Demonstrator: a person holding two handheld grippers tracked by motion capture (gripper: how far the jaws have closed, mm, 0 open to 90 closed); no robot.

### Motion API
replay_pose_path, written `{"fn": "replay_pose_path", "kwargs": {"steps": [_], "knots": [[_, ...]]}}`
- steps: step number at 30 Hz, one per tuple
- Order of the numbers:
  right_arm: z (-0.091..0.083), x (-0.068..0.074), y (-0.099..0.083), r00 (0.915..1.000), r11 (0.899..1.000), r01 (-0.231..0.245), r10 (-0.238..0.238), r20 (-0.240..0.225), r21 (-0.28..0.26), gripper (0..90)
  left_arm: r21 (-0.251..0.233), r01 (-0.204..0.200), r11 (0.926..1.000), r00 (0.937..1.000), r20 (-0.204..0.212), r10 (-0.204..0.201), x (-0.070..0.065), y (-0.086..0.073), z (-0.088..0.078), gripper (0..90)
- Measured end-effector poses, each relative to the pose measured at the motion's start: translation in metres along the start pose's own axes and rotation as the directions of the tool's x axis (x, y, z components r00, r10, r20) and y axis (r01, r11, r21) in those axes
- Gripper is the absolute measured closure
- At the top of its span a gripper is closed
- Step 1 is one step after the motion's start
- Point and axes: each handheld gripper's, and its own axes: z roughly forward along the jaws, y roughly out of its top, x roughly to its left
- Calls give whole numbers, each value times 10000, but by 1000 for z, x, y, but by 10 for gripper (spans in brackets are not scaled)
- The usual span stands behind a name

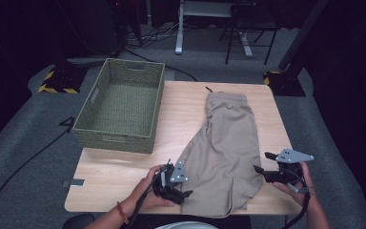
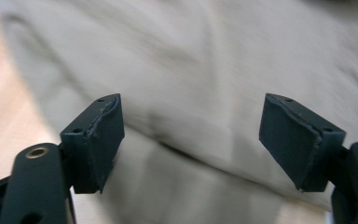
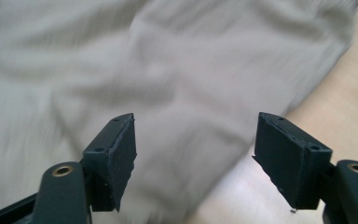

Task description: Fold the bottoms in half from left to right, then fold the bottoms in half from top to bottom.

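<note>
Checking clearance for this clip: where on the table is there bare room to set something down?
Bare wood lies between the basket and the shorts, and along the table's near-left edge in front of the basket. A narrow strip runs right of the shorts. The near edge is crowded by both grippers.

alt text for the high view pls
A person's two open grippers, left gripper and right gripper, flank beige shorts spread on a wooden table. An empty green woven basket sits at the table's far left.

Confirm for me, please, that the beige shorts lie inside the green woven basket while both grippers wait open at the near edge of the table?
Not quite: the beige shorts lie flat on the table, right of the green woven basket, as the high view shows. The left gripper and right gripper are indeed open at the near edge.
</note>
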Motion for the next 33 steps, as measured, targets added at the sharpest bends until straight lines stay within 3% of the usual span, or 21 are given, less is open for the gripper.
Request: {"fn": "replay_pose_path", "kwargs": {"steps": [4,6,8,13,15,17,21,27,31,33], "knots": [[26,-7,17,9998,9998,167,-167,51,143,302,34,145,9999,9983,-558,-143,27,8,8,257],[45,-11,22,9998,9991,123,-117,-136,398,307,141,356,9993,9986,-406,-350,39,10,17,326],[64,-14,25,9995,9971,163,-141,-298,746,318,221,840,9962,9964,-104,-838,48,11,26,343],[89,-14,23,9985,9928,128,-62,-552,1193,340,585,621,9964,9979,132,-630,50,13,42,379],[92,-11,19,9974,9915,188,-97,-713,1284,340,656,658,9957,9976,180,-671,47,13,44,380],[91,-7,15,9969,9905,291,-190,-761,1341,337,638,455,9969,9988,127,-464,43,13,45,369],[84,-2,8,9952,9924,55,65,-972,1226,346,586,267,9979,9994,220,-281,28,8,42,379],[71,16,0,9888,9917,294,-106,-1487,1251,366,1016,-212,9946,9985,525,159,12,4,30,357],[66,23,3,9859,9883,703,-481,-1605,1353,390,261,53,9996,10000,-13,-53,22,19,20,266],[64,17,9,9894,9939,419,-270,-1426,1024,393,-192,319,9993,9992,-254,-324,30,32,19,219]]}}
